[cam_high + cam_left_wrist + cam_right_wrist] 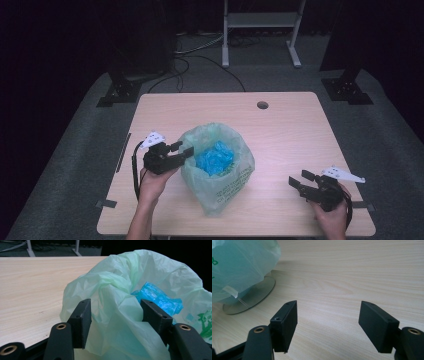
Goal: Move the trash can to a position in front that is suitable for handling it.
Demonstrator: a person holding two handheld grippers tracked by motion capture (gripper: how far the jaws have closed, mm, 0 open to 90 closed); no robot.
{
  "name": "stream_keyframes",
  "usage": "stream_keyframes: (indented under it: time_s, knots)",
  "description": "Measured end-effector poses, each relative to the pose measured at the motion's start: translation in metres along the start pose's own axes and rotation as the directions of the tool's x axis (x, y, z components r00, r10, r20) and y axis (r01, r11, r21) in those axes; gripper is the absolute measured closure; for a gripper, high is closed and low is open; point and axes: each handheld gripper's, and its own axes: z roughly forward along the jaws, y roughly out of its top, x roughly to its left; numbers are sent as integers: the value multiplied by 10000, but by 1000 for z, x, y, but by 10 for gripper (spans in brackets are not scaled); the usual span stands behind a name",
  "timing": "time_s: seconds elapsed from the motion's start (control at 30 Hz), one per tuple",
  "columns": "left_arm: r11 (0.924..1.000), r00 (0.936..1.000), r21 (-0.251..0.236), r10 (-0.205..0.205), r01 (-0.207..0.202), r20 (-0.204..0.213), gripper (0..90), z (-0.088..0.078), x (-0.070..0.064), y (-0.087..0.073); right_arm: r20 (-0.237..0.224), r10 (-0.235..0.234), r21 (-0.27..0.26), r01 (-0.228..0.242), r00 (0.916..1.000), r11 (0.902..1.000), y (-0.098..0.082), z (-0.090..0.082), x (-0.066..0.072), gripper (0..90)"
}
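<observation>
Mid-table, the left gripper [116, 312] straddles the green bag's [216, 167] rim, jaws apart, seemingly not yet pinching; squeeze one fold only, sparing the blue wad [215, 159]. Right gripper [328, 322] idles open nearby.

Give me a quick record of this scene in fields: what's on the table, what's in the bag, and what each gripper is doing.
table: wooden table
bag: green bag, mouth open
contents: blue plastic inside
under bag: round disc
left gripper: jaws either side of a fold of the bag's rim, not yet pressed shut
right gripper: open, nothing between its jaws, apart from the bag
</observation>
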Motion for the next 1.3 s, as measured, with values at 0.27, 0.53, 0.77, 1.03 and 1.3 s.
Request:
stream_keyframes:
  time_s: [0.27, 0.53, 0.77, 1.03, 1.3]
  knots:
    - [9996, 9997, -136, -252, 251, -77, 508, 6, 4, 3, -18, -5, -27, 5, 10000, 10000, 1, 0, -1, 309]
    - [9996, 9989, -186, -225, 217, -401, 640, 12, 2, 8, -12, 43, -147, -43, 10000, 9999, 3, -1, -1, 310]
    - [9983, 9964, -461, -400, 366, -753, 650, 13, 6, 8, -34, 44, -168, -44, 10000, 9998, 3, -2, -1, 310]
    - [9961, 9923, -720, -584, 507, -1088, 650, 18, 11, 11, -34, 57, -171, -58, 10000, 9998, 3, -1, -2, 310]
    - [9925, 9854, -948, -909, 777, -1441, 650, 27, 20, 16, -40, 83, -187, -84, 10000, 9998, 4, -2, -3, 310]
